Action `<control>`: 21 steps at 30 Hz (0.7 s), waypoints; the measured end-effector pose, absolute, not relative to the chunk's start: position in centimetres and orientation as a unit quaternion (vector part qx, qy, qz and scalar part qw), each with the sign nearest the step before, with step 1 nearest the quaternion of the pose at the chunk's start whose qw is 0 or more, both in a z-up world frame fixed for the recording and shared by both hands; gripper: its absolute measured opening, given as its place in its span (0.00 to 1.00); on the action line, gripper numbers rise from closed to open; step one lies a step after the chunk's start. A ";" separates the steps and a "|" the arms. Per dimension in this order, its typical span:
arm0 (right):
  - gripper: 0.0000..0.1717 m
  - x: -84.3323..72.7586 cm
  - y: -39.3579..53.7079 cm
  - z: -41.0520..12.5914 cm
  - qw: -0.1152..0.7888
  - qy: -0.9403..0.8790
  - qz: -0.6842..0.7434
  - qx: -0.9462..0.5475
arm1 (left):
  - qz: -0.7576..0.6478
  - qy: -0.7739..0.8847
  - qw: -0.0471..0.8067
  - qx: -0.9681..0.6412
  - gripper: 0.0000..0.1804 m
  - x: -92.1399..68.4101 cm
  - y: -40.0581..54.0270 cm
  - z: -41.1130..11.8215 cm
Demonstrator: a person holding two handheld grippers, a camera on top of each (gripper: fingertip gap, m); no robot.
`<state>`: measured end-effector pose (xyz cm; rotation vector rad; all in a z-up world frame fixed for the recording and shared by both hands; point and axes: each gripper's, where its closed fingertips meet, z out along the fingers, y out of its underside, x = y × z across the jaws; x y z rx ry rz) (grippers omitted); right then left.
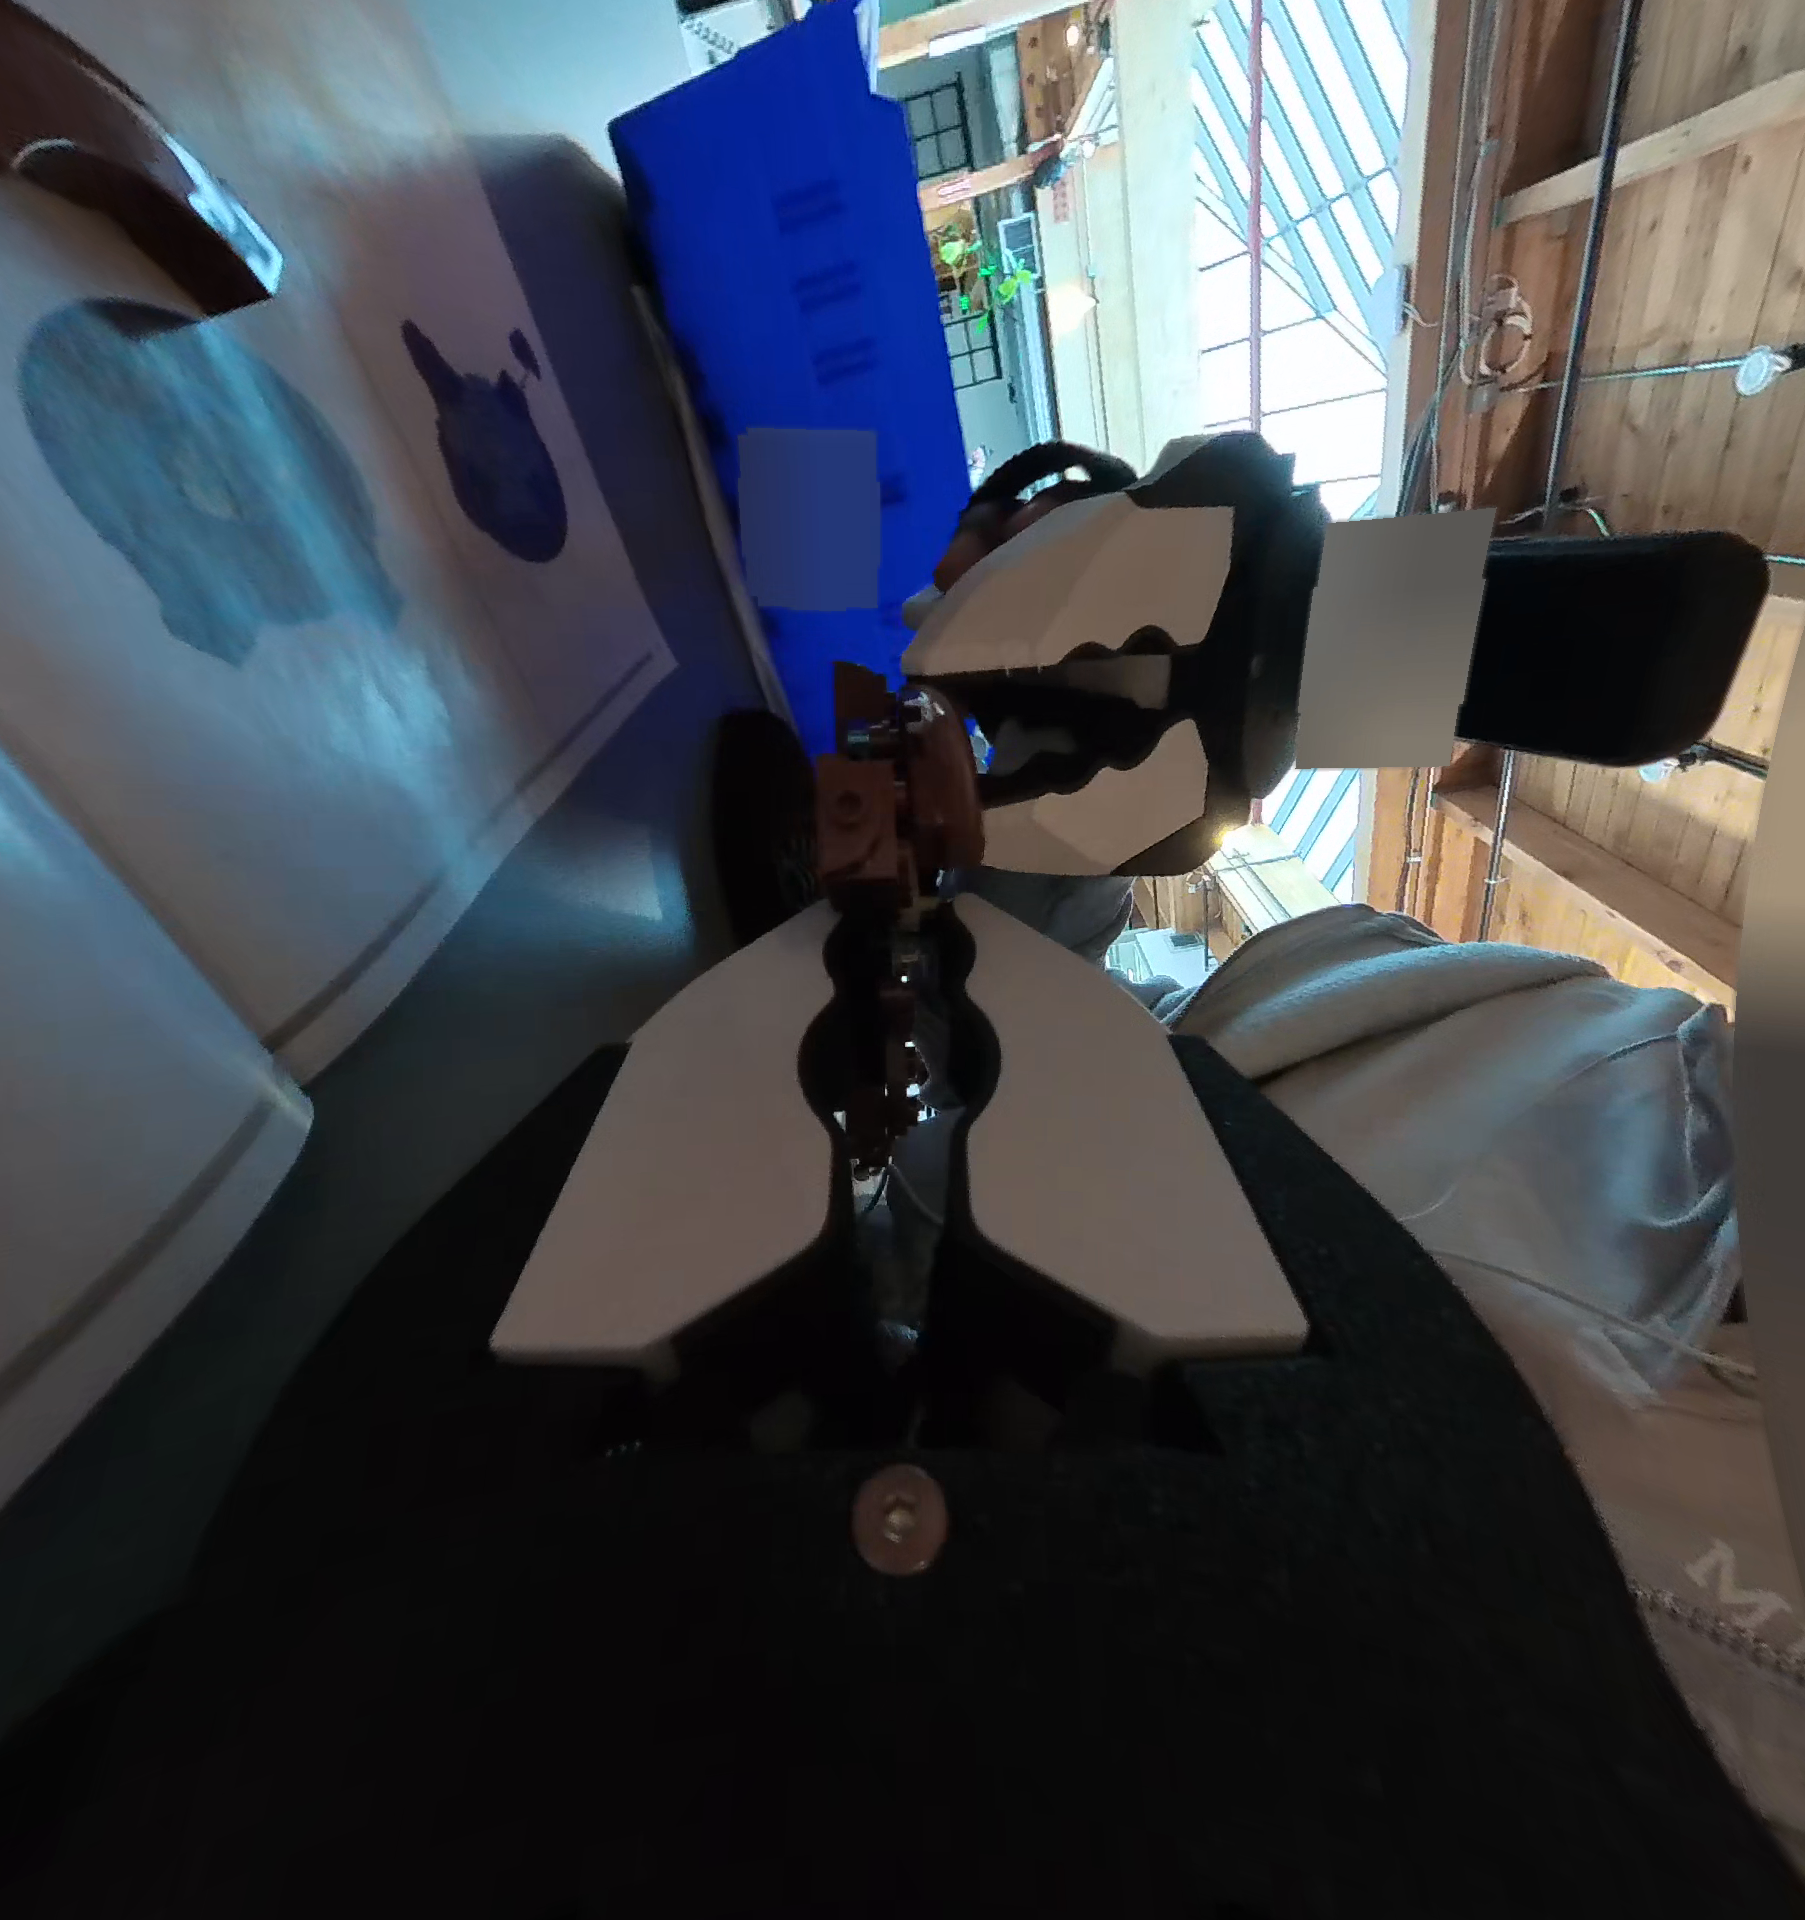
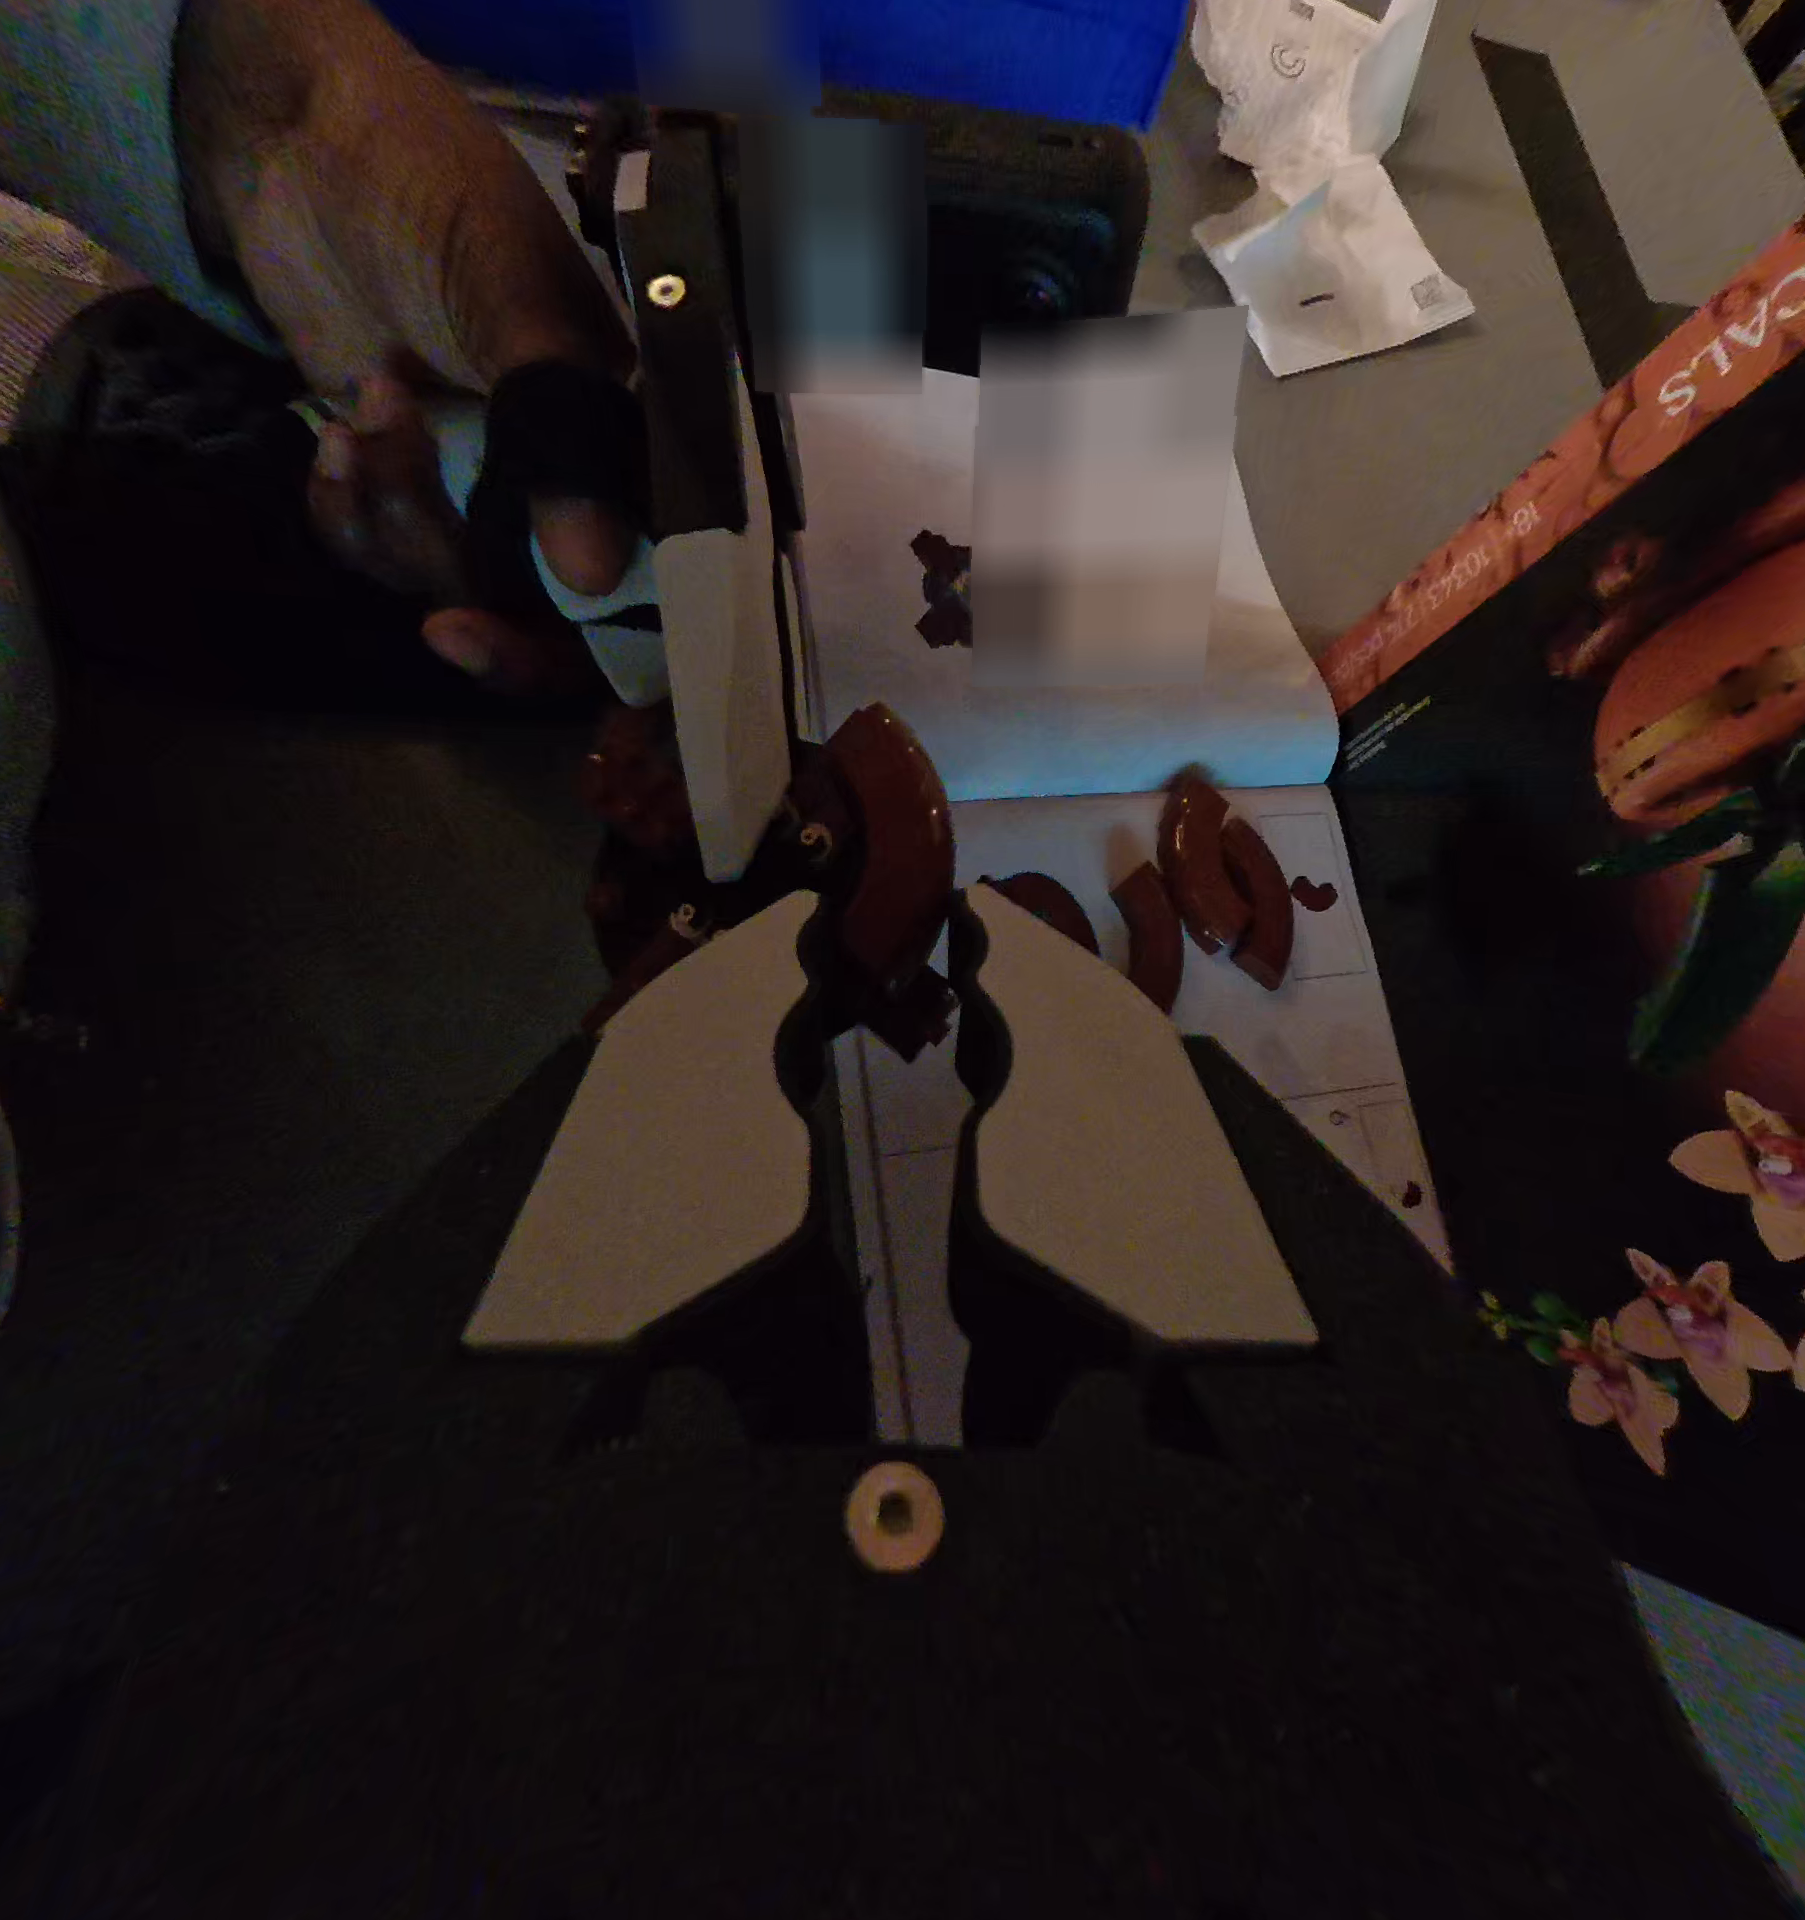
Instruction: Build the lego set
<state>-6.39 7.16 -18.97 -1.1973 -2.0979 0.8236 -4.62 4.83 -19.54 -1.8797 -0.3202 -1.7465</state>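
Both grippers pinching the same brown brick build

Left gripper (image 1: 893, 914) clamps its dark lower part; right gripper (image 2: 882, 935) is nearly closed on a curved brown piece (image 2: 893, 831); loose curved bricks (image 2: 1225, 883) lie just beside on the booklet (image 2: 1085, 748).

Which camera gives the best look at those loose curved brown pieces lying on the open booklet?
The right wrist view: the loose curved brown pieces lie in plain sight on the open booklet, beyond the right tongs. The left wrist view shows none of them, only a blurred booklet page.
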 end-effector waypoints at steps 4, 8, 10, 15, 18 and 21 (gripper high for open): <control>0.11 -6.5 7.1 -19.0 0.290 -0.792 0.298 -0.446 | -0.648 -0.116 0.278 -0.699 0.07 -4.6 4.8 -19.5; 0.10 -6.5 7.0 -18.9 0.288 -0.795 0.294 -0.446 | -0.650 -0.117 0.284 -0.695 0.07 -4.8 4.8 -19.4; 0.11 -6.4 7.2 -18.8 0.290 -0.796 0.287 -0.447 | -0.649 -0.121 0.289 -0.693 0.07 -5.0 4.8 -19.3; 0.11 -6.3 7.1 -18.9 0.290 -0.801 0.281 -0.441 | -0.641 -0.109 0.292 -0.702 0.07 -4.7 4.7 -19.4; 0.11 -6.4 7.0 -19.0 0.292 -0.803 0.278 -0.440 | -0.636 -0.108 0.295 -0.705 0.07 -4.7 4.7 -19.5; 0.11 -6.5 7.6 -18.7 0.303 -0.784 0.292 -0.456 | -0.633 -0.110 0.299 -0.706 0.07 -4.8 4.8 -19.5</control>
